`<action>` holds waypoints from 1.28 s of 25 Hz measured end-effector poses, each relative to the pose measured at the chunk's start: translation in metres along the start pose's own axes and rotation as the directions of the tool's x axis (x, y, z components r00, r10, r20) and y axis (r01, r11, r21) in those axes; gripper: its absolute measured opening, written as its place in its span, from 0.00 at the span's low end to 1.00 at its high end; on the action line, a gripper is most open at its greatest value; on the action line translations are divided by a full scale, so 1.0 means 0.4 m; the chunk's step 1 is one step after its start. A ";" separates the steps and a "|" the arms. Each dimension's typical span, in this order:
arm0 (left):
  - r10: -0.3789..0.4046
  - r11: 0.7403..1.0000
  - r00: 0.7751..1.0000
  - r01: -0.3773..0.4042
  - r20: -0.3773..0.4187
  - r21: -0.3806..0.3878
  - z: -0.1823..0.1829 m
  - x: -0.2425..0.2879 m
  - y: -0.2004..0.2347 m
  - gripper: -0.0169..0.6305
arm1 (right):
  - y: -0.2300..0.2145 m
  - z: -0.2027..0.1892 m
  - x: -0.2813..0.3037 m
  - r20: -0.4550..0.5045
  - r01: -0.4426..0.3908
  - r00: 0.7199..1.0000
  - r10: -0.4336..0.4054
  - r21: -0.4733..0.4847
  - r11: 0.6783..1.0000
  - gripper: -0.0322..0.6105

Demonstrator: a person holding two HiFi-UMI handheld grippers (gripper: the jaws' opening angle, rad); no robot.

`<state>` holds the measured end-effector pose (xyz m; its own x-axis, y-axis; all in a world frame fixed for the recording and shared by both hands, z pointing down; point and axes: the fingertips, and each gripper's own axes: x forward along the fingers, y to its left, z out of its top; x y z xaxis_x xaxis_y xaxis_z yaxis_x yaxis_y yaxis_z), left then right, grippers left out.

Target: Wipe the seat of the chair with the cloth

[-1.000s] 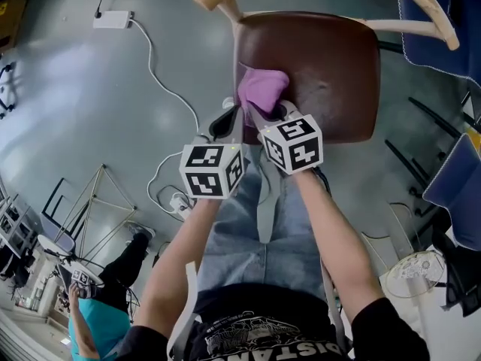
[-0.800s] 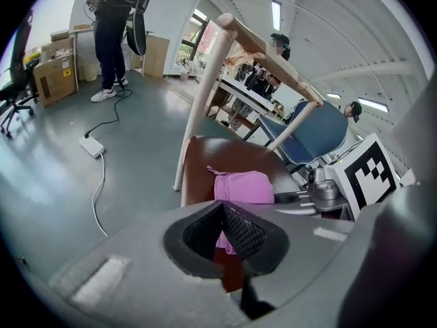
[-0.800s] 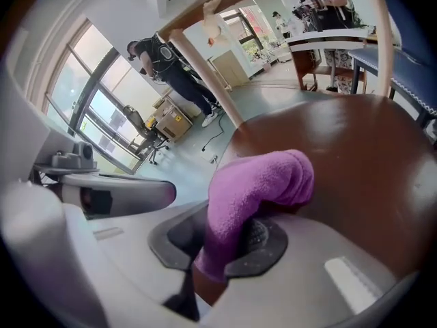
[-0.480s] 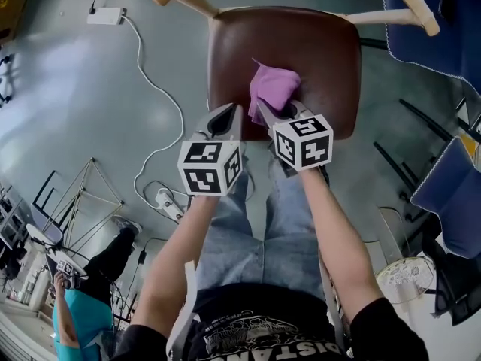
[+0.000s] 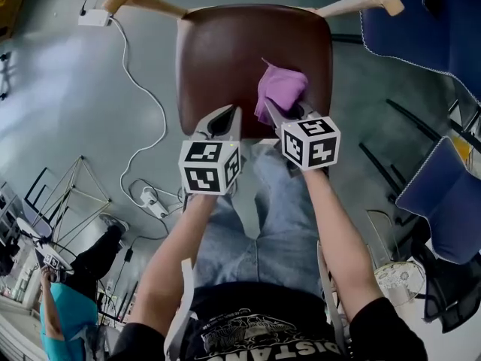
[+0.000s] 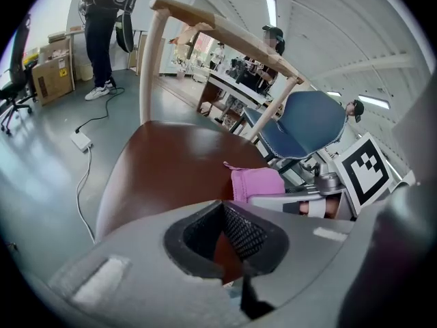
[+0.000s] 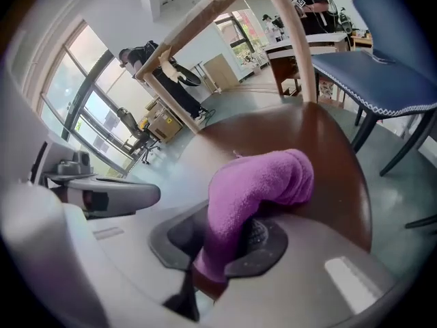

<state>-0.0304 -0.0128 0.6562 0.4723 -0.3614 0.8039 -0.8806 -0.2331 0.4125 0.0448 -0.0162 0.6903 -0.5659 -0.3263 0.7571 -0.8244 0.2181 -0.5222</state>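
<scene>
A wooden chair with a dark brown seat stands in front of me. A purple cloth lies bunched on the seat's right front part, and my right gripper is shut on its near end; in the right gripper view the cloth runs from between the jaws out onto the seat. My left gripper hovers at the seat's front edge, left of the cloth, shut with nothing held. In the left gripper view the cloth rests on the seat beside the right gripper.
The chair's pale wooden back frames the seat's far side. A white cable and power strip lie on the grey floor at left. Blue chairs stand at right. A person crouches at lower left.
My right gripper has dragged the purple cloth across the seat from the left side to the right front part. The left gripper stayed near the front edge.
</scene>
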 end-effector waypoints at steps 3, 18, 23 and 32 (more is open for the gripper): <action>0.003 1.000 1.000 -0.003 0.008 0.001 -0.002 0.022 -0.041 0.03 | -0.053 -0.011 -0.035 0.001 0.010 1.000 -0.010 0.006 1.000 0.15; 0.002 1.000 1.000 -0.002 0.009 -0.001 -0.057 0.037 -0.179 0.03 | -0.185 -0.068 -0.176 -0.018 0.046 0.999 -0.046 -0.009 0.999 0.15; 0.025 1.000 1.000 -0.025 -0.002 -0.002 -0.085 -0.029 -0.102 0.03 | -0.046 -0.055 -0.155 0.033 -0.016 0.999 0.017 -0.029 0.999 0.15; 0.075 0.997 0.997 -0.075 -0.016 -0.020 -0.160 -0.167 0.115 0.03 | 0.283 -0.084 -0.023 0.035 -0.133 0.990 0.134 -0.048 0.990 0.15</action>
<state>-0.1048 0.0584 0.6488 0.4045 -0.3637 0.8391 -0.9142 -0.1872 0.3595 -0.0433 0.0425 0.6374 -0.6711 -0.3263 0.6657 -0.7414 0.3030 -0.5988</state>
